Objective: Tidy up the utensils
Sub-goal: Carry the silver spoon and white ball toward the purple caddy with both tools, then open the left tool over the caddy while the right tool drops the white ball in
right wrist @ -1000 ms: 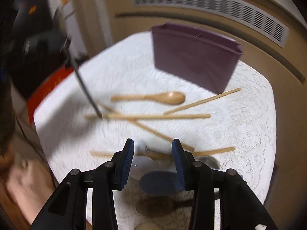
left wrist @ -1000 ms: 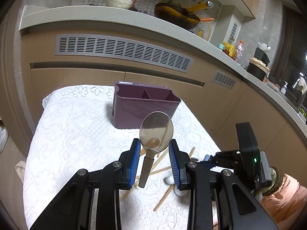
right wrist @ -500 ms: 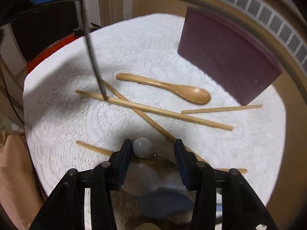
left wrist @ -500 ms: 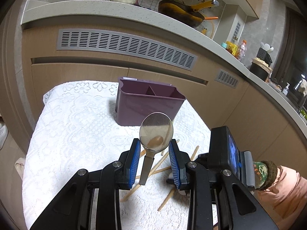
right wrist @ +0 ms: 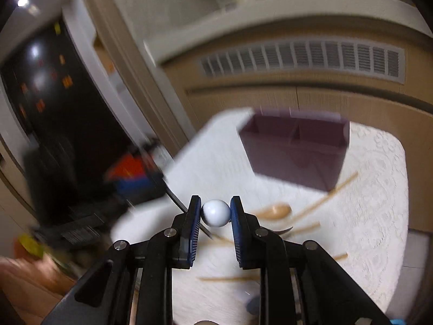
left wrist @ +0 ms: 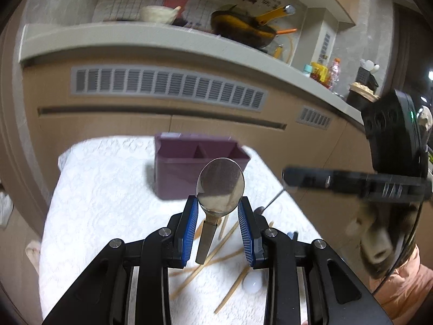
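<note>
My left gripper [left wrist: 219,209] is shut on a metal spoon [left wrist: 219,182], bowl up, held above the white lace-covered table [left wrist: 102,189]. A purple divided utensil holder [left wrist: 197,159] stands beyond it. My right gripper [right wrist: 215,211] is shut on a white round-ended utensil [right wrist: 215,213], lifted above the table; the rest of it is hidden below. The purple holder [right wrist: 295,151] lies ahead to the right. A wooden spoon [right wrist: 276,211] and several wooden chopsticks [right wrist: 330,192] lie on the cloth. The right gripper's body [left wrist: 379,162] shows at the right of the left wrist view.
Wooden chopsticks [left wrist: 216,254] and a white round piece [left wrist: 253,284] lie under the left gripper. A cabinet front with a vent grille [left wrist: 167,88] stands behind the table. A counter [left wrist: 135,38] above holds a bowl and pan. A dark doorway [right wrist: 48,103] is on the left.
The right gripper closed on the white round-ended utensil and lifted it off the table, swinging up toward the holder. The left gripper moved a little closer to the holder with the spoon.
</note>
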Demonstrator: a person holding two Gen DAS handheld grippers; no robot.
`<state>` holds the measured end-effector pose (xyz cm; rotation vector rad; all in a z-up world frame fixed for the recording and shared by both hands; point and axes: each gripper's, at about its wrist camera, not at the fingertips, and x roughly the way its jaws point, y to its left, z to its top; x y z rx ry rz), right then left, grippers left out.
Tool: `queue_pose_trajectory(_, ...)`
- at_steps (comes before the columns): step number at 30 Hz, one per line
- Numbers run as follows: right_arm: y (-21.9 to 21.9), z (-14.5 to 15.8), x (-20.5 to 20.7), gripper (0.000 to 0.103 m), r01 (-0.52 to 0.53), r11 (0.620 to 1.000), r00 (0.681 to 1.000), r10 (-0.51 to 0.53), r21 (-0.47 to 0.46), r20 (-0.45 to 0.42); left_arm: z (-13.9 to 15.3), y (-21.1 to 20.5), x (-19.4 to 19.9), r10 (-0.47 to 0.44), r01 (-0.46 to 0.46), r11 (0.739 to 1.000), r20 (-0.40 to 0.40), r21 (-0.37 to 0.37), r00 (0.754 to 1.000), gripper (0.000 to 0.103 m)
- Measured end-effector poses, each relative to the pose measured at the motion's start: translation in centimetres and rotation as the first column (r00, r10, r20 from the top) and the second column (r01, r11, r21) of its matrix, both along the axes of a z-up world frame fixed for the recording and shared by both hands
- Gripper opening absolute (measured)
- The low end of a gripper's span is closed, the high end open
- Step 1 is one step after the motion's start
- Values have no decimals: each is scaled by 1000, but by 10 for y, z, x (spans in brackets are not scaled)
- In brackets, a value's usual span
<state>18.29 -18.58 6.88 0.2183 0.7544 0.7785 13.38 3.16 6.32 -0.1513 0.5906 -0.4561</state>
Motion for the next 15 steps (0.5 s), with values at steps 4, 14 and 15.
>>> queue_pose_trajectory(4, -8, 46, 12, 21, 53, 992, 998, -57, 117, 32, 38, -8, 8, 0, -2, 1000, 109, 20, 994, 31)
queue_pose_trajectory(14, -12, 83, 74, 21, 171, 972, 970, -194, 158, 144, 85, -10, 89, 11, 6, 998, 240, -69, 971, 31)
queue_pose_trajectory(15, -13, 77, 82, 21, 181, 972, 971, -201, 153, 127, 84, -10, 101, 5, 14, 997, 238, -79, 971, 31)
